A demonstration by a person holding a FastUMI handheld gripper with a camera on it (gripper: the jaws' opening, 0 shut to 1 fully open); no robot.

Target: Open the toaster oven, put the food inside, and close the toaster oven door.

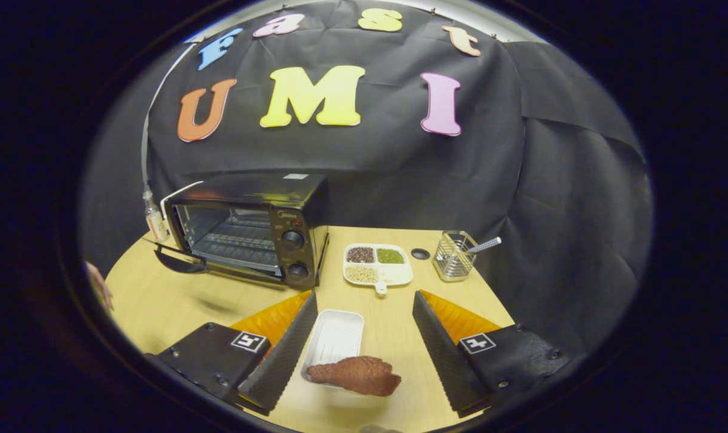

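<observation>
The gripper (364, 337) has its two fingers spread wide and they pinch nothing. Between them, on the wooden table (159, 300), lies a white tray (335, 340), and at its near end a brown piece of food (357, 376) rests, partly over the rim. The long axis of the food runs about from 9 to 3 o'clock, so across the line of the fingers, while the tray runs along it. The toaster oven (249, 231) stands beyond the fingers at about 11 o'clock, with its door (180, 258) already hanging down and the rack visible inside. So the opening seems done, and the food is probably the next thing to take. The fingers would need to close from both sides on the food's ends, or turn first. A sectioned dish (377, 264) with grains stands at 12 o'clock.
</observation>
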